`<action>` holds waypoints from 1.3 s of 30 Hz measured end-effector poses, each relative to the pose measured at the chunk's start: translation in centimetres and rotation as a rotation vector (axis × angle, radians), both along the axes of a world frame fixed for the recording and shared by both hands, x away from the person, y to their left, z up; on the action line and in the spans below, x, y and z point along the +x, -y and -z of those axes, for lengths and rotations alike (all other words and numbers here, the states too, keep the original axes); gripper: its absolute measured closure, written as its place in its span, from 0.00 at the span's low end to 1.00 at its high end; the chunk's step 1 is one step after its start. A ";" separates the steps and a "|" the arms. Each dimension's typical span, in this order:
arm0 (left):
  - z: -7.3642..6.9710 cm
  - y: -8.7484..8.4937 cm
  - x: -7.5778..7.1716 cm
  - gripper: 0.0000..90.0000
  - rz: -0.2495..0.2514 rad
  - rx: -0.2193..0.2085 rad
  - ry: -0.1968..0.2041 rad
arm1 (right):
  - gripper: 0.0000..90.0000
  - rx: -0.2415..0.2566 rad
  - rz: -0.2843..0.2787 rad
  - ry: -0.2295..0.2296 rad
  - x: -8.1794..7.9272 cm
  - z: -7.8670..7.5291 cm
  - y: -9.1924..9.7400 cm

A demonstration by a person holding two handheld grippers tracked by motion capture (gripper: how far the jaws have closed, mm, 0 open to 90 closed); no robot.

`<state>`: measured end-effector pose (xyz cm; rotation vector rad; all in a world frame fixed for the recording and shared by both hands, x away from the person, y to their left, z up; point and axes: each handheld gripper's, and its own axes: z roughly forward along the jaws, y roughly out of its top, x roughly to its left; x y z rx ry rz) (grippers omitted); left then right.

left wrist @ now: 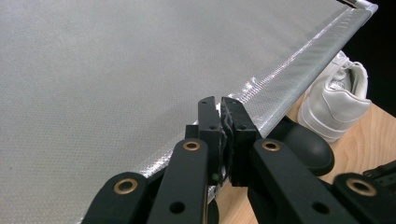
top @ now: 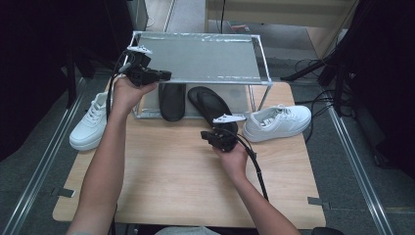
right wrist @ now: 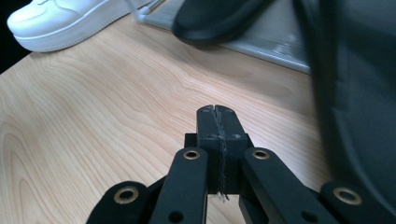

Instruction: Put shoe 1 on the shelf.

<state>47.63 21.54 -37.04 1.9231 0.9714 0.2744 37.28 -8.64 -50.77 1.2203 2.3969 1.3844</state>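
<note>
A: While the left gripper (top: pixel 164 75) hangs over the front left corner of the shoe rack (top: pixel 200 58), what are its jaws doing?

B: They are pressed together with nothing between them. In the left gripper view the left gripper (left wrist: pixel 221 103) points out over the grey top shelf (left wrist: pixel 116 74), right above its shiny front rail.

A: And the right gripper (top: pixel 205 135)?

B: Closed too, pad against pad, and empty. In its own view the right gripper (right wrist: pixel 217 110) sits low over the wooden table (right wrist: pixel 93 116), aimed toward the rack's foot.

A: Where are the shoes?

B: Two black slippers sit on the rack's lower level. The left black slipper (top: pixel 172 101) lies fully under the shelf. The right black slipper (top: pixel 211 105) sticks out the front, its near end just beside the right gripper; in the right gripper view that slipper (right wrist: pixel 355 93) looms dark along the right side.

A: And the white ones?

B: The right white sneaker (top: pixel 277 122) stands on the table just beside the rack's right front leg. The left white sneaker (top: pixel 92 122) rests at the table's left edge, beside the person's left forearm.
</note>
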 end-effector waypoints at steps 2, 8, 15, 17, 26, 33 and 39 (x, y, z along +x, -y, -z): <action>0.0 0.0 0.0 0.97 0.002 0.001 0.001 | 1.00 0.001 0.011 0.002 -0.2 0.1 0.9; 0.0 0.0 0.0 0.97 0.000 -0.003 0.001 | 1.00 -0.006 0.047 0.000 -0.7 0.5 3.1; 0.1 -0.1 -0.1 0.97 -0.002 -0.009 0.003 | 1.00 -0.010 0.085 0.016 -1.0 0.9 5.3; 0.1 -0.1 -0.1 0.97 0.000 -0.006 0.004 | 1.00 -0.021 0.095 0.017 -1.2 0.8 5.9; 0.1 -0.1 -0.1 0.97 -0.002 -0.009 0.003 | 1.00 -0.046 0.163 0.014 -1.4 1.2 9.2; 0.1 -0.1 -0.1 0.97 -0.002 -0.010 0.004 | 1.00 -0.078 0.200 0.020 -0.7 1.7 10.0; 0.1 -0.1 0.0 0.97 -0.001 -0.012 0.003 | 1.00 -0.090 0.208 0.022 0.0 2.0 9.9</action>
